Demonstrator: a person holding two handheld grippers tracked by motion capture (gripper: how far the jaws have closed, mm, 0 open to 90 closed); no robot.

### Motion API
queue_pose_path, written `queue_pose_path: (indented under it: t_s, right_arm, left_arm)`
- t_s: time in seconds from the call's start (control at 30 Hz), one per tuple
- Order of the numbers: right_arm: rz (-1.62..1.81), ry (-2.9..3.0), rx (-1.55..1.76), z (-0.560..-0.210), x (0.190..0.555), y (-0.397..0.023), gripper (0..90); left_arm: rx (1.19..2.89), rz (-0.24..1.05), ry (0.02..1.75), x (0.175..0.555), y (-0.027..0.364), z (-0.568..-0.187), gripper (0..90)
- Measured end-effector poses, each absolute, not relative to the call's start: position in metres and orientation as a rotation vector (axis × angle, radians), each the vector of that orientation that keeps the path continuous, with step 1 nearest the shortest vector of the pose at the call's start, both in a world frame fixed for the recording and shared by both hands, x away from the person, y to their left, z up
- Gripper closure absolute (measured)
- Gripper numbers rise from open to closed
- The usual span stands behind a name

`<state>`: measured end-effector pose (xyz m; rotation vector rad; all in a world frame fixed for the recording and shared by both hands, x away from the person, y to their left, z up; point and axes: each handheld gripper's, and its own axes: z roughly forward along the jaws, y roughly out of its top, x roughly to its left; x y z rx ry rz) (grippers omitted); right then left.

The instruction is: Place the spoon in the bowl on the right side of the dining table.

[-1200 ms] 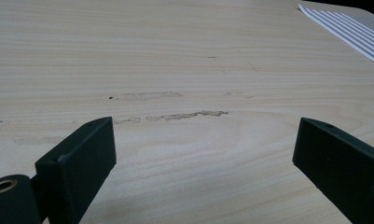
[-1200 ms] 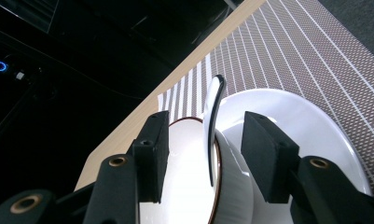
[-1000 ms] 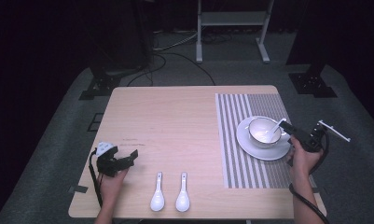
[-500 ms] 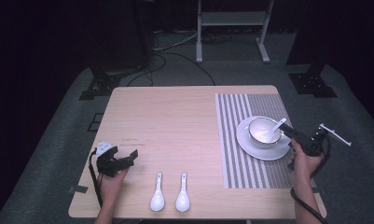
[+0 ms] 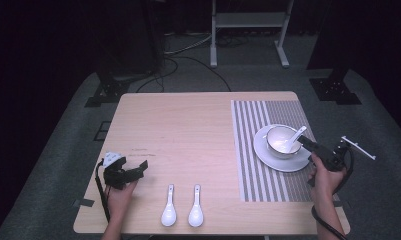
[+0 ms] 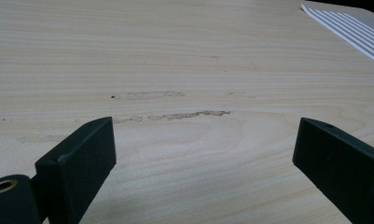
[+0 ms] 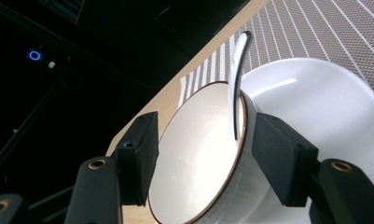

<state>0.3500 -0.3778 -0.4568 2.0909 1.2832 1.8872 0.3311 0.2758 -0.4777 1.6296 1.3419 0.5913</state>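
A white bowl [image 5: 282, 141] [image 7: 198, 158] stands on a white plate [image 5: 288, 165] [image 7: 324, 93] on the striped placemat [image 5: 258, 120]. A white spoon [image 5: 294, 137] lies in the bowl, its handle [image 7: 236, 88] leaning on the rim. My right gripper [image 5: 308, 142] [image 7: 205, 140] is just right of the bowl and open; its jaws have just been opening, and the bowl's rim and spoon handle show between them, untouched. Two more white spoons [image 5: 169, 212] [image 5: 196, 212] lie near the front edge. My left gripper [image 5: 140, 167] [image 6: 203, 144] rests open on the wood at the front left, holding nothing.
The wooden table [image 5: 188, 130] is bare between the left gripper and the placemat. Dark floor with stands and cables surrounds it. The table's right edge runs just beyond the right hand.
The right gripper has drawn back slightly from the bowl with its jaws wider, leaving the spoon resting in the bowl. The left gripper has not moved.
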Motion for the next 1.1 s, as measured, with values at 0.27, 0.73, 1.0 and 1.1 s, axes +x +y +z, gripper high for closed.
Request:
queue_pose_path:
  t_s: [0.27,0.73,1.0,1.1]
  right_arm:
    - [1.885,1.291,2.077,-0.455,0.339,-0.378,40.2]
    - [1.898,1.32,2.021,-0.451,0.318,-0.375,40.1]
    - [1.881,1.377,1.975,-0.447,0.309,-0.365,39.7]
    - [1.872,1.403,1.957,-0.446,0.306,-0.361,39.5]
  left_arm:
    - [1.631,0.589,1.337,0.331,0.275,-0.478,4.7]
    - [1.638,0.592,1.333,0.331,0.275,-0.478,4.7]
    - [1.64,0.591,1.332,0.331,0.275,-0.478,4.7]
    - [1.638,0.591,1.332,0.331,0.275,-0.478,4.7]
